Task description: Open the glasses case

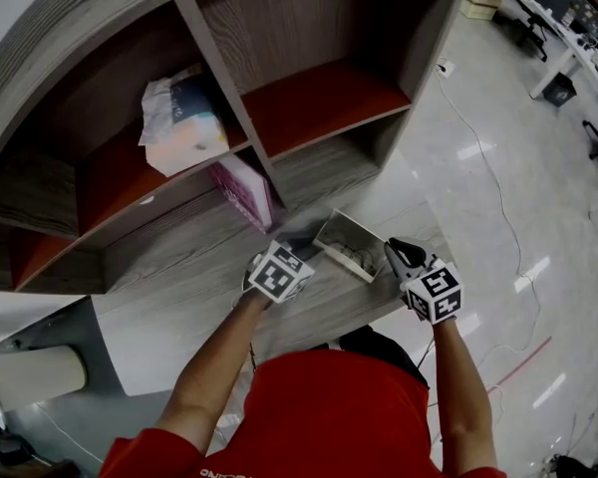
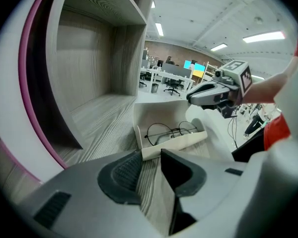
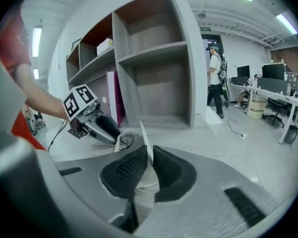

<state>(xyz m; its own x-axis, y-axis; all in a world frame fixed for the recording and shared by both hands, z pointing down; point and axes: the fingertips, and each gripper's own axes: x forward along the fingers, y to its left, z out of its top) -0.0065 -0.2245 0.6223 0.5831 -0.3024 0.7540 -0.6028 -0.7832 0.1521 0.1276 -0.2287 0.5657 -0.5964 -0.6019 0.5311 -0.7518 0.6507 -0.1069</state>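
The white glasses case (image 1: 347, 247) lies open on the grey wooden ledge (image 1: 179, 267) in front of the shelves. Thin black-rimmed glasses (image 2: 171, 131) rest inside it. My right gripper (image 3: 148, 150) is shut on the thin upright lid (image 3: 145, 135) of the case, at the case's right end in the head view. My left gripper (image 2: 150, 152) stands wide at the case's left end. The case's near corner (image 2: 145, 154) sits at its fingertips and bare wood shows between the pads. Each gripper also shows in the other's view: the right gripper (image 2: 208, 94), the left gripper (image 3: 97, 125).
A grey shelf unit (image 1: 229, 88) with red-floored compartments rises behind the ledge. A pink box (image 1: 244, 192) leans at the shelf foot just left of the case, and a white packet (image 1: 184, 122) lies above it. A person (image 3: 216, 78) stands by the office desks.
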